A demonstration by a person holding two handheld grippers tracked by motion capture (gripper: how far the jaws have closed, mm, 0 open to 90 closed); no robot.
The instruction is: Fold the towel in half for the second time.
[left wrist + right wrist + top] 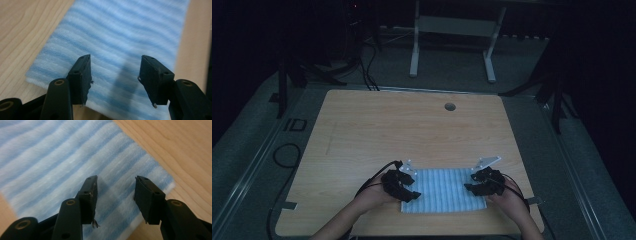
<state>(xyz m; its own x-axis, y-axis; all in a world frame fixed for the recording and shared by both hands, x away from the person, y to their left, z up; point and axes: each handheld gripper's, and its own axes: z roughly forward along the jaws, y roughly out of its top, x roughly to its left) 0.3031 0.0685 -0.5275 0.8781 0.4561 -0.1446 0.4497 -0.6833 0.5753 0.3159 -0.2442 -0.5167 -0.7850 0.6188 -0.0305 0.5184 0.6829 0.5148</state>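
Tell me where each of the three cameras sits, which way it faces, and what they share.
High view: above the person's side, facing forward and down on the wooden table; forearms, left gripper and right gripper show.
Left gripper view: on the left gripper, looking along its open jaws at the blue striped cloth.
Right gripper view: on the right gripper, jaws open above the cloth's corner.
Shared: all three show the cloth and table.
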